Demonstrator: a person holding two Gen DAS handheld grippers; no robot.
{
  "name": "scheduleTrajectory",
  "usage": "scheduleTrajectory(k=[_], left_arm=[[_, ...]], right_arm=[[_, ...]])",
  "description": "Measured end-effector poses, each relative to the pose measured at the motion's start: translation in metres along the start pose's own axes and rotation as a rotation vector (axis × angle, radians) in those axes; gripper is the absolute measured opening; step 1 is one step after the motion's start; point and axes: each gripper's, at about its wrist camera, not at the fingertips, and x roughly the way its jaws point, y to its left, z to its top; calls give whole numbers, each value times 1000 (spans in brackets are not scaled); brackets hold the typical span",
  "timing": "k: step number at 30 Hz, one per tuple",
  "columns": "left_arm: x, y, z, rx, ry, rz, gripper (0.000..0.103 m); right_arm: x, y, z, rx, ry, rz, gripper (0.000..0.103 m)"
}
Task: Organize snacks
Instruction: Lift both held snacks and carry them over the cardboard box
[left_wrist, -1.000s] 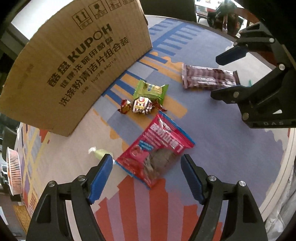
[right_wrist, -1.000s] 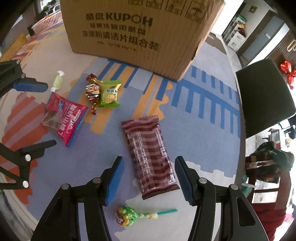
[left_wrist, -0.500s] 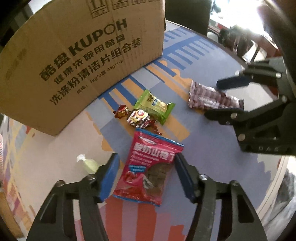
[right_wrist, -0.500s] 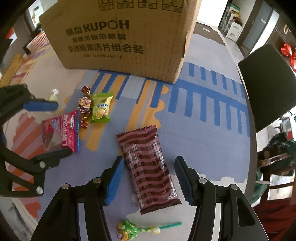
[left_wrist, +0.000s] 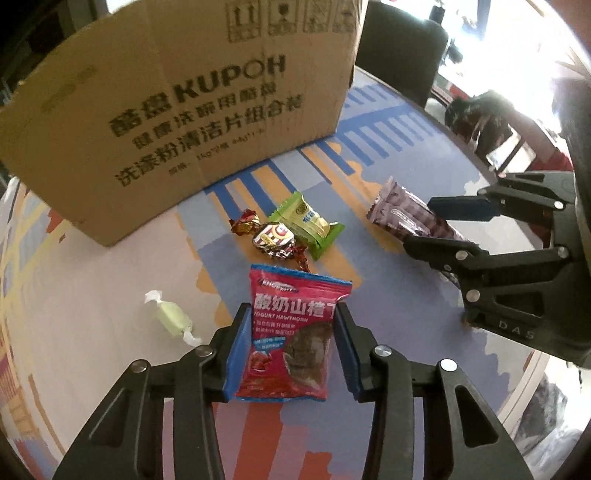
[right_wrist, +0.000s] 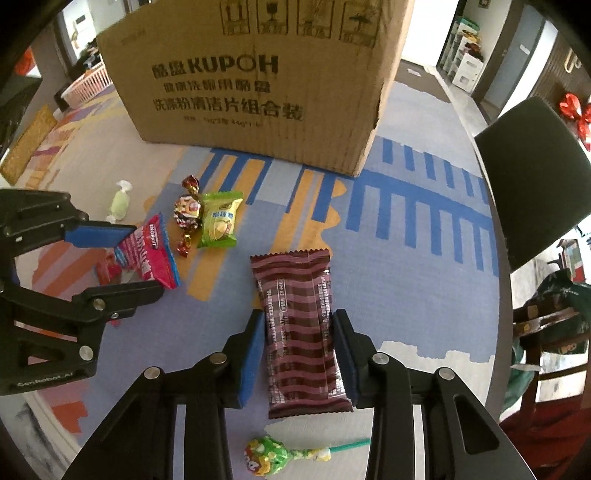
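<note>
Before the cardboard box (left_wrist: 177, 110), both grippers have just been closing — left gripper (left_wrist: 291, 354) pinching the red packet (left_wrist: 291, 347), right gripper (right_wrist: 299, 354) the brown bar (right_wrist: 299, 332) — near the table's edge (left_wrist: 532, 373).

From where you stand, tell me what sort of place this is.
Probably a home dining or living room: a round table under a patterned cloth, dark chairs drawn up to it, a white storage rack beyond a doorway.

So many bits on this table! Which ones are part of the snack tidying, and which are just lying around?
Part of the job:
- red hawthorn packet, in the left tool
- brown striped bar, in the right tool
- green packet
- foil candy
- pale green candy
- lollipop
- cardboard box

Just around:
- black chair
- patterned tablecloth
</note>
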Motion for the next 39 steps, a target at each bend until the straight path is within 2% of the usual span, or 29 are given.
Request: scheduleTrajectory(k=[9,18,27,39], left_arm=[[-26,5,-1,-81,-89,-16,40],[-57,12,-1,-152,-201,2,38],[-96,22,7,-183,-322,24,38],[-138,34,31,-213,-443,29,38]], right_arm=[[-34,3,0,35,-87,9,38],[-66,7,13,47,-196,0,38],[-94,7,30,73,-294,8,38],[-130,5,57,111,-415,34,38]])
